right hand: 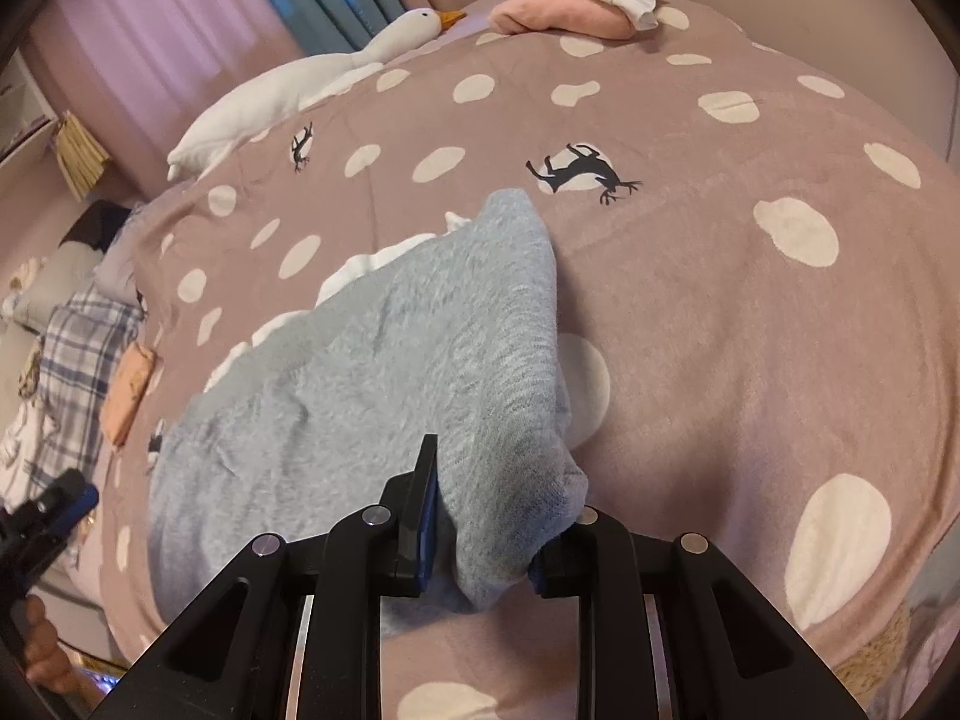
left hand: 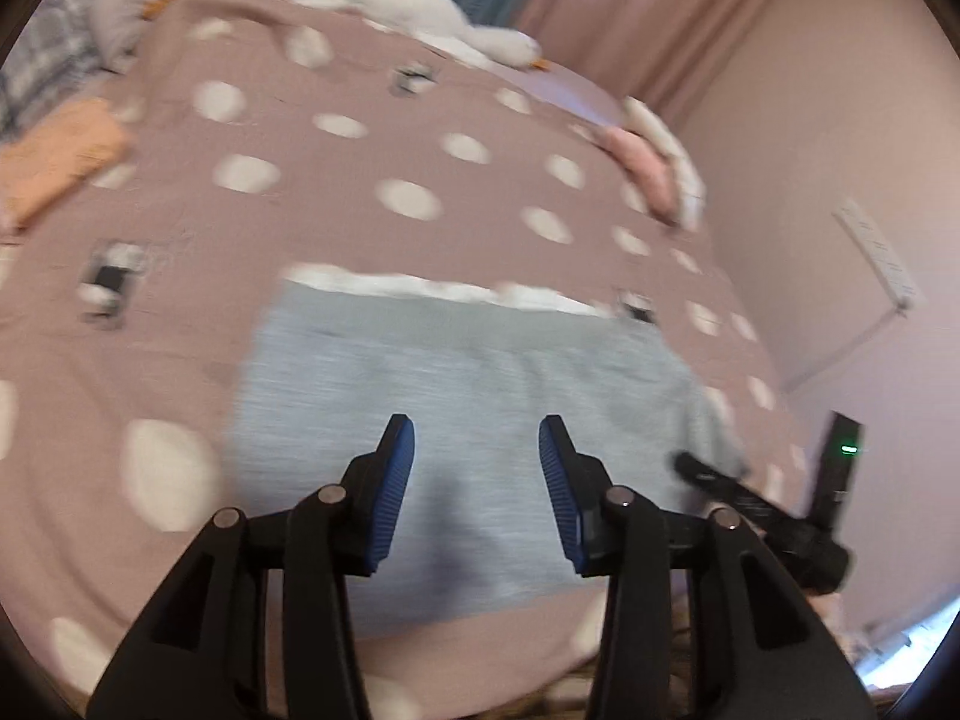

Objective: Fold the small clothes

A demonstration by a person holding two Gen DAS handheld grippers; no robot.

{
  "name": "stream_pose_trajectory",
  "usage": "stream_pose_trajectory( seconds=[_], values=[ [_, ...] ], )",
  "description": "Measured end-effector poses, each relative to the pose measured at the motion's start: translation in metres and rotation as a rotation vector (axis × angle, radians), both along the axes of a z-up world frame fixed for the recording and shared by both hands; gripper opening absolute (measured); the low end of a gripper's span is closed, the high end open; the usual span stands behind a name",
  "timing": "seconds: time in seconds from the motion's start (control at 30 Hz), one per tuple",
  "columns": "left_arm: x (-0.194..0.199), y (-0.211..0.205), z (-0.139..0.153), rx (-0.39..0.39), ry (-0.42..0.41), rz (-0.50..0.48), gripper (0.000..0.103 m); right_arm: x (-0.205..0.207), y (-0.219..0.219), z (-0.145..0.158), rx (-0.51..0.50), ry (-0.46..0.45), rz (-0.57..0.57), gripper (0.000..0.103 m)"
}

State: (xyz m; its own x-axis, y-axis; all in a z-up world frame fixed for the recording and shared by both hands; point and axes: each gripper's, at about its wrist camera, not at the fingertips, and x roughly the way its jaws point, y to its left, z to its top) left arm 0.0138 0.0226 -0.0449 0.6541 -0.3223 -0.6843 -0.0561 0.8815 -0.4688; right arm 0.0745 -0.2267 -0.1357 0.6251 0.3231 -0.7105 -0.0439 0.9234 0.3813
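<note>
A light grey knit garment (left hand: 468, 372) lies spread on the pink dotted bedcover (left hand: 336, 180), with a white frilly edge (left hand: 420, 285) showing along its far side. My left gripper (left hand: 476, 426) hovers over the garment's near part, open, with nothing between its blue pads. In the right wrist view my right gripper (right hand: 498, 480) is shut on a corner of the grey garment (right hand: 360, 372), and the cloth bunches over and hides the right finger. The left wrist view is blurred; it shows the right gripper (left hand: 750, 498) at the garment's right edge.
A white goose plush (right hand: 300, 84) lies along the bed's far side. Folded pink and white clothes (right hand: 564, 15) sit at a far corner. A folded orange garment (left hand: 60, 156) and plaid fabric (right hand: 78, 336) lie to the left. A power strip (left hand: 879, 258) is on the wall.
</note>
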Motion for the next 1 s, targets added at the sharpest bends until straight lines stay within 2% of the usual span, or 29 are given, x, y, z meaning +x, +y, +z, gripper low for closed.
stream_pose_trajectory(
  seconds=[0.07,0.13,0.3,0.47,0.5,0.67,0.87,0.93,1.0],
  values=[
    [0.014,-0.02,-0.012,-0.035,0.034,-0.081,0.041,0.001,-0.001,0.0,0.005,0.001,0.0,0.024],
    [0.024,-0.039,-0.024,-0.042,0.075,-0.12,0.033,0.001,-0.001,0.0,0.004,0.0,0.002,0.024],
    [0.036,-0.073,-0.066,-0.086,0.218,-0.203,0.029,0.0,-0.001,0.0,0.004,-0.002,0.003,0.024],
    [0.039,-0.082,-0.101,-0.08,0.332,-0.199,0.028,0.001,0.002,-0.001,0.011,0.001,0.008,0.024],
    [0.04,-0.082,-0.104,-0.076,0.342,-0.189,0.024,0.001,0.003,-0.001,0.01,0.003,0.013,0.024],
    [0.041,-0.083,-0.106,-0.053,0.344,-0.181,0.024,0.001,0.009,0.002,-0.019,-0.02,0.028,0.024],
    [0.031,-0.069,-0.092,-0.093,0.313,-0.178,0.024,0.001,0.015,0.012,-0.03,-0.063,0.051,0.024],
    [0.025,-0.056,-0.081,-0.118,0.282,-0.156,0.03,0.0,0.018,0.018,-0.039,-0.087,0.07,0.024],
    [0.017,-0.04,-0.065,-0.096,0.233,-0.107,0.036,0.0,0.023,0.024,-0.041,-0.113,0.093,0.024]
  ],
)
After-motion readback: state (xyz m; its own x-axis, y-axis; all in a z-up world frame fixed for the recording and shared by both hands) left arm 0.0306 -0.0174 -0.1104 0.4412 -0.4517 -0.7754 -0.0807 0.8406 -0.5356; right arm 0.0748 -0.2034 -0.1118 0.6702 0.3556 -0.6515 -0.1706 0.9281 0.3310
